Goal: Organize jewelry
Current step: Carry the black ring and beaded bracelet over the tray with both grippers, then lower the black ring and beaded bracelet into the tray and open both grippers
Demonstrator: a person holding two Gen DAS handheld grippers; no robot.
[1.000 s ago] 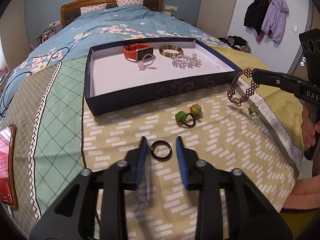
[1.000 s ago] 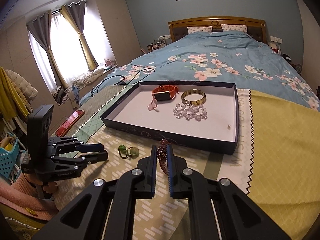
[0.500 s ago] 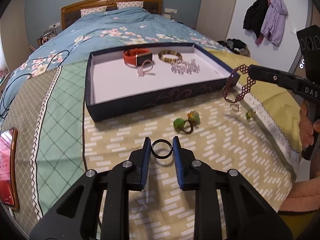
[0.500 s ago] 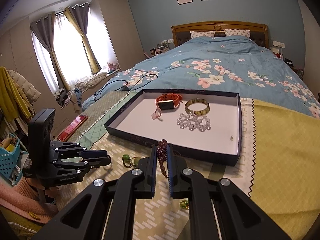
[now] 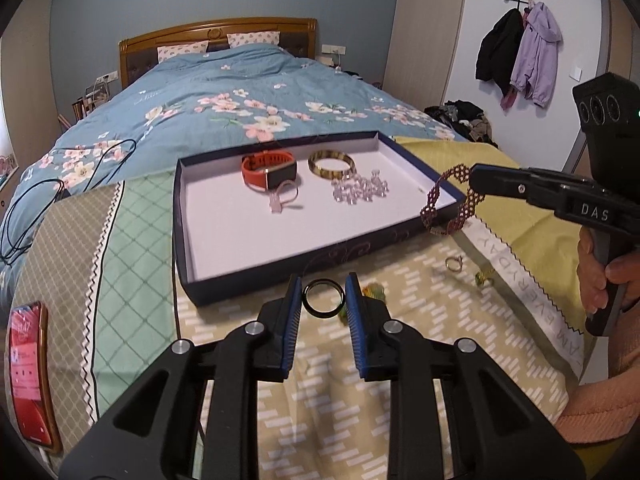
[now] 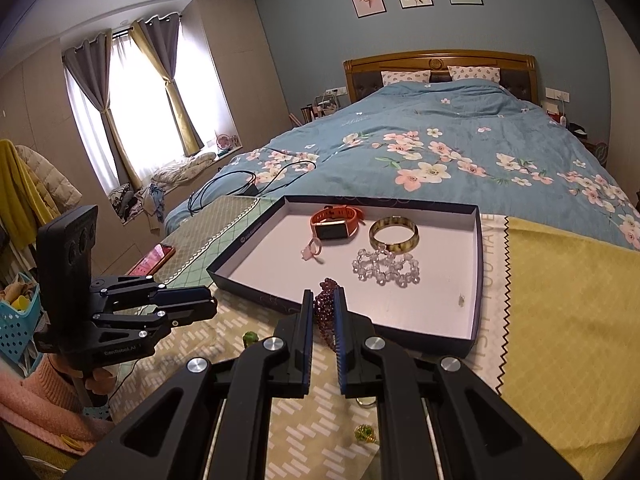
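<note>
Bed [image 5: 132,216] | tray [image 5: 280,272]: watch [image 5: 269,169], bangle [image 5: 331,163], crystal beads [image 5: 360,190], pink ring [image 5: 280,198]

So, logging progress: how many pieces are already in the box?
4, all toward the far side of the box: orange watch, amber bangle, clear bead bracelet, pink ring.

Left gripper [image 5: 323,300]: held up, level, pointing forward, blue pads [image 5: 292,312] pinching a black ring [image 5: 323,298] from both sides. Right gripper [image 6: 323,312]: also up, pointing forward, fingers almost together, squeezing a dark red bead bracelet [image 6: 326,312]. Bare fingers of right hand [image 5: 604,280] wrapped around its black handle.
</note>
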